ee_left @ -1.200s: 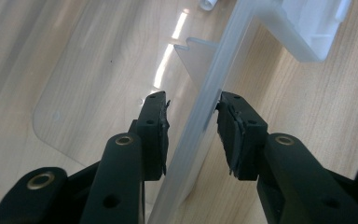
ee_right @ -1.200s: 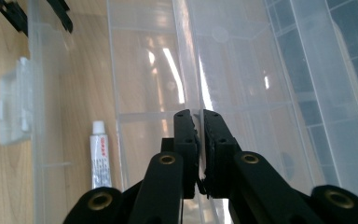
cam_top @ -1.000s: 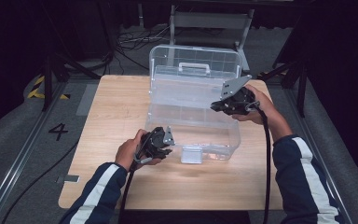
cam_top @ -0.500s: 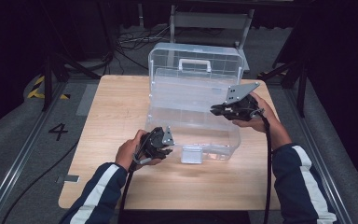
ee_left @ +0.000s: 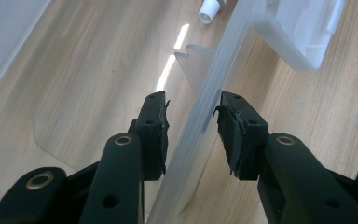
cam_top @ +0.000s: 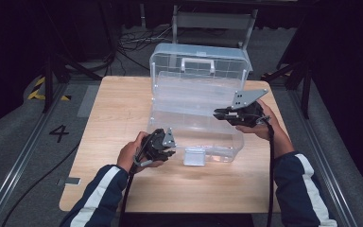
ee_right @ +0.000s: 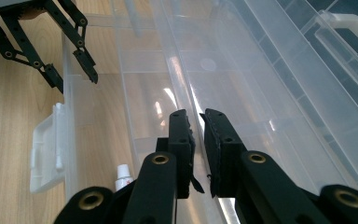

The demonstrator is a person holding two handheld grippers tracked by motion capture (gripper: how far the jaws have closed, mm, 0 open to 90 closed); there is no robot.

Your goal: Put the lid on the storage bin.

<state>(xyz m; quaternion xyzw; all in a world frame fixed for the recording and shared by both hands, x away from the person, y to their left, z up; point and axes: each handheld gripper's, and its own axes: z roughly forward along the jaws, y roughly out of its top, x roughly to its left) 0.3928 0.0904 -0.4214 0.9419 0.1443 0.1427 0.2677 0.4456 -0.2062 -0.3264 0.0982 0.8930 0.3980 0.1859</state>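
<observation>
A clear plastic toolbox lies open on the wooden table, its handled lid leaning back. My left gripper straddles the box's front wall. Its jaws stand apart on either side, and a sliver of space shows by each pad. My right gripper hovers over the box's right rear. Its jaws have just been opening and show a narrow slit, with a thin clear ridge running into it. The left gripper also appears far off in the right gripper view.
A white latch hangs on the box's front wall. A small white cap sits inside the box near the front. A metal chair and loose cables stand behind the table. A floor mark "4" is at the left.
The right gripper has drifted slightly toward the near side over the box, its grey plate tipping up. The left gripper has stayed put on the front wall.
</observation>
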